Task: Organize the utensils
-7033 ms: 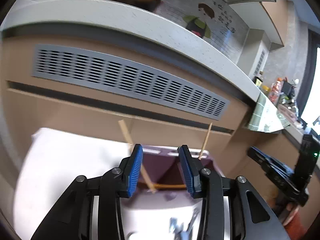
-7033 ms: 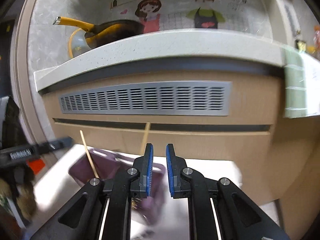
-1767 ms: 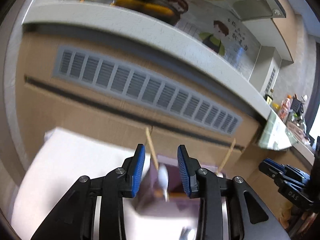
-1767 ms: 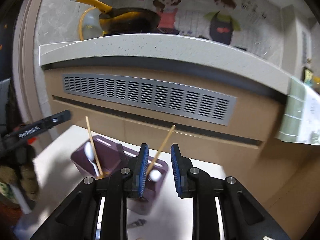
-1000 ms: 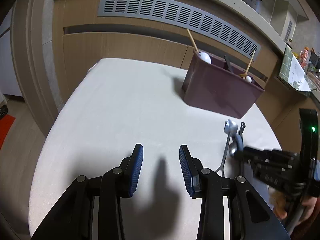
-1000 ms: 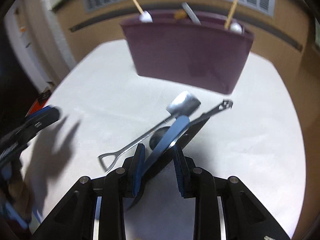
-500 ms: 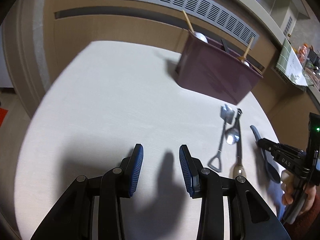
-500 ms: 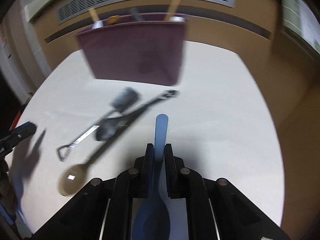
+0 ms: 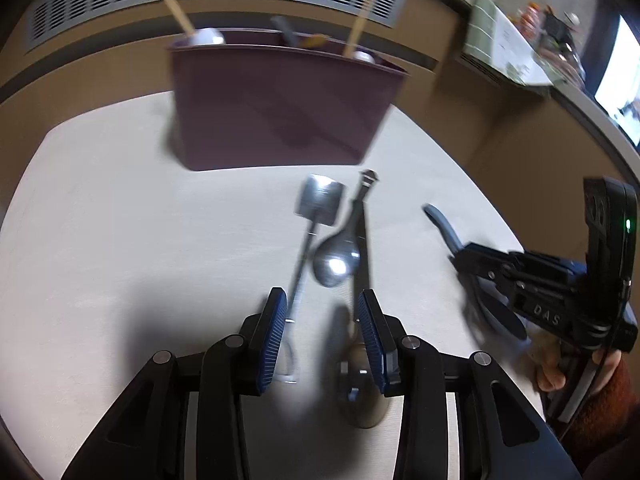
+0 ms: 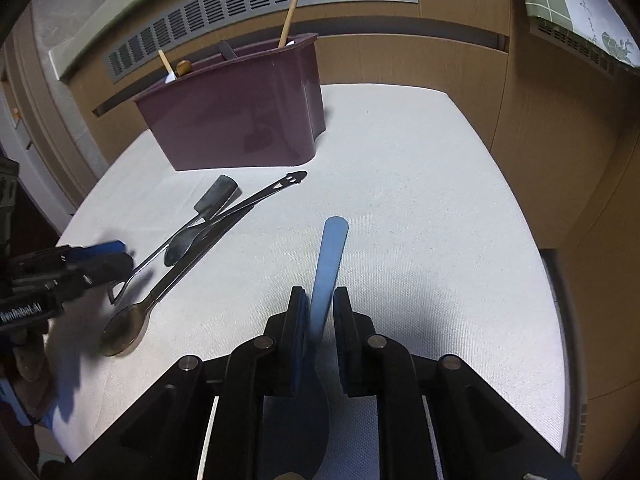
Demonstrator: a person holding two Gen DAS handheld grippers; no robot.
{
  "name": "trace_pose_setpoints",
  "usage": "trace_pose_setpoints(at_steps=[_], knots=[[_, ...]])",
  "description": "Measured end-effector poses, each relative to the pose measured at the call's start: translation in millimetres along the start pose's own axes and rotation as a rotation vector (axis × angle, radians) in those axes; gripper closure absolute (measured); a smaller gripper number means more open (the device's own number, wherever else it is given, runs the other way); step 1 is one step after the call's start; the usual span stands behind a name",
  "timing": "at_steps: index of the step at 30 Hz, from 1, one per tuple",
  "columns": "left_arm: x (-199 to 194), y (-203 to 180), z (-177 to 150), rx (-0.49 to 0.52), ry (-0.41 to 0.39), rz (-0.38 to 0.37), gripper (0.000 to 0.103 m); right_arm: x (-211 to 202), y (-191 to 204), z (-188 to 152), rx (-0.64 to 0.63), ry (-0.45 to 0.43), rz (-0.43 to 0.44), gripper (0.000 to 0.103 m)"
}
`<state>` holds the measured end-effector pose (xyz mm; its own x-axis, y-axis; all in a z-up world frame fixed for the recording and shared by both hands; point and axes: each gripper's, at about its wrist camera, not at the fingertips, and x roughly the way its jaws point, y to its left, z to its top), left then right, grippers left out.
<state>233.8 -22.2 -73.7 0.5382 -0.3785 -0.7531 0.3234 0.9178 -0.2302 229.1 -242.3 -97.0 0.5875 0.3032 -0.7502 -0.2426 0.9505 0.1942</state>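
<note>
Right wrist view shows the long blue plastic spoon [image 10: 329, 256] at six o'clock, its flat handle running up between the pads of the right gripper [image 10: 321, 300], its bowl hidden under the gripper body. The jaws have just been opening a little; the handle touches the left pad, a thin gap shows at the right one, so whether they pinch it I cannot tell. The likely failure, as I judge it, is a slip: a loose hold on a smooth, thin handle could let the spoon tilt or drop short of the dark purple plastic utensil caddy [image 10: 240, 120] at eleven o'clock, which already holds wooden-handled pieces.

At nine o'clock lie three crossed utensils: a small steel shovel-shaped spoon [image 10: 218, 196], a steel teaspoon [image 10: 180, 248], and a long dark-handled spoon with a bronze bowl [image 10: 124, 330]. All rest on the pale table [image 10: 420, 200].

Left wrist view has the left gripper [image 9: 322, 316] at six o'clock, jaws spread wide and empty above those handles. Closing there could catch two at once.
</note>
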Motion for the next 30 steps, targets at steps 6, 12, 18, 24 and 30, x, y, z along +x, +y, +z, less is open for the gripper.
trace_pose_setpoints(at_steps=[6,12,18,24,30], knots=[[10.1,-11.2,29.1,0.052,0.008,0.062,0.064,-0.4,-3.0,-1.1,0.032,-0.016,0.042,0.089],[14.9,-30.8,23.6,0.092,0.046,0.003,0.064,1.1,-9.1,-2.1,0.059,-0.016,0.074,0.089],[28.8,-31.9,13.3,0.074,0.096,0.062,0.076,1.2,-12.2,-3.2,0.076,-0.016,0.092,0.089],[42.3,-42.0,26.9,0.112,0.106,0.115,0.087,1.6,-12.5,-3.9,0.076,-0.013,0.092,0.088],[35.7,-47.2,17.5,0.126,0.116,0.13,0.091,1.3,-12.9,-3.7,0.073,-0.007,0.09,0.088]])
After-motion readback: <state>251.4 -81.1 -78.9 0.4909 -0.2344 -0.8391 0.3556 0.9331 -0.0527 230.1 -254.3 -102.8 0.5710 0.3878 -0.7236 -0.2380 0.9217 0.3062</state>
